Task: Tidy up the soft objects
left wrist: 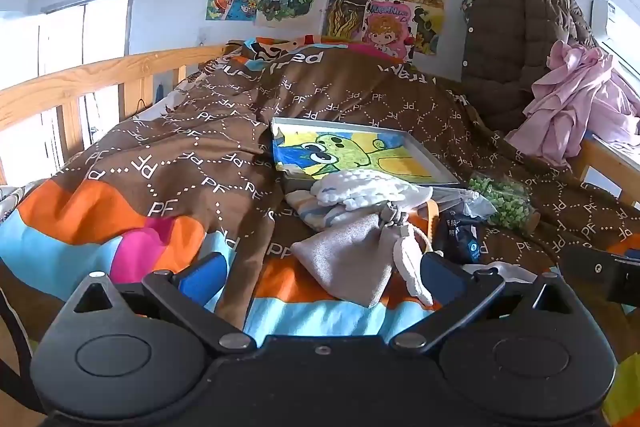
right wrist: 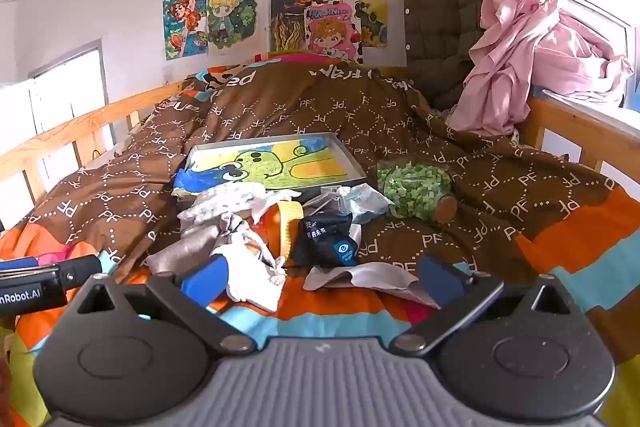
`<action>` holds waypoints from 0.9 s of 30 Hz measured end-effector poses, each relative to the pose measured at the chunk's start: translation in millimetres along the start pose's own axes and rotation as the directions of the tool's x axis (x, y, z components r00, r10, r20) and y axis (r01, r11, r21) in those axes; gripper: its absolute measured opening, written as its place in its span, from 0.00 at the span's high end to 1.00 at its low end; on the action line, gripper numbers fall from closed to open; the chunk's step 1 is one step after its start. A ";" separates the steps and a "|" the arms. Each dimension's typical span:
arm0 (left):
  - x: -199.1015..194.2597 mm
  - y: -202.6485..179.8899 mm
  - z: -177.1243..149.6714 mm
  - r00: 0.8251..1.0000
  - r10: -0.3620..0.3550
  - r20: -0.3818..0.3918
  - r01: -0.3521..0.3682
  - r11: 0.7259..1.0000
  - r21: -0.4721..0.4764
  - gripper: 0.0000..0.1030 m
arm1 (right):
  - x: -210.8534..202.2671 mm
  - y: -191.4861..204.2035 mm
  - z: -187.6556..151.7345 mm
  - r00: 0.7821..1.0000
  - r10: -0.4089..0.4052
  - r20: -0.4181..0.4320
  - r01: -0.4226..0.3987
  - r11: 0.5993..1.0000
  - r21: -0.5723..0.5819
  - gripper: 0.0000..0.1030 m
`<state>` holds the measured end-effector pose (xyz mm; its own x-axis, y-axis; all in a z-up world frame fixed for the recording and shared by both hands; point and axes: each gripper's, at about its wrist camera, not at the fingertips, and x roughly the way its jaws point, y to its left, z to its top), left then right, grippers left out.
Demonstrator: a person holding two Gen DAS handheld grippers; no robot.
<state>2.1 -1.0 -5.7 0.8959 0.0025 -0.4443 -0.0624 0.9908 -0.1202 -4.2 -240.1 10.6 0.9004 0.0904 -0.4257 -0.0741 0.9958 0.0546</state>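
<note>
Left gripper (left wrist: 320,279): jaws spread wide and empty, poised just above the bed's patterned duvet (left wrist: 180,155); the grey satin pouch (left wrist: 348,259) lies between its blue fingers (left wrist: 204,275). Right gripper (right wrist: 324,279): jaws likewise apart, holding nothing; a white knitted piece (right wrist: 252,275) and a flat grey cloth (right wrist: 368,279) lie between them. Soft pile, mid-bed: white fluffy item (left wrist: 372,191) on top, touching the near edge of a framed frog drawing (left wrist: 356,155); dark packet (right wrist: 328,239) just beside the pile; bag of green pieces (right wrist: 416,191) to its right. Background: pink garment (right wrist: 520,59) draped over the wooden bed rail (right wrist: 576,123), beside a brown quilted coat (right wrist: 448,3).
</note>
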 end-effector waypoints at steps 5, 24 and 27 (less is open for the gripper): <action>-0.3 1.3 0.5 1.000 0.000 0.000 0.000 1.000 -0.003 0.01 | 0.7 0.1 1.2 1.000 0.002 -0.001 -0.002 1.000 0.002 0.00; -0.5 0.0 -3.7 1.000 0.003 -0.003 -0.003 1.000 -0.004 0.01 | 2.4 1.5 -1.8 1.000 -0.002 -0.004 0.002 1.000 0.023 0.00; -0.4 0.2 -3.8 1.000 0.003 -0.001 -0.003 1.000 -0.004 0.01 | 2.5 1.7 -2.1 1.000 -0.002 -0.003 0.002 1.000 0.023 0.00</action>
<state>0.0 -1.3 -8.9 0.8952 0.0051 -0.4457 -0.0665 0.9903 -0.1223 -3.0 -238.1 7.7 0.8990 0.0881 -0.4289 -0.0621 0.9953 0.0741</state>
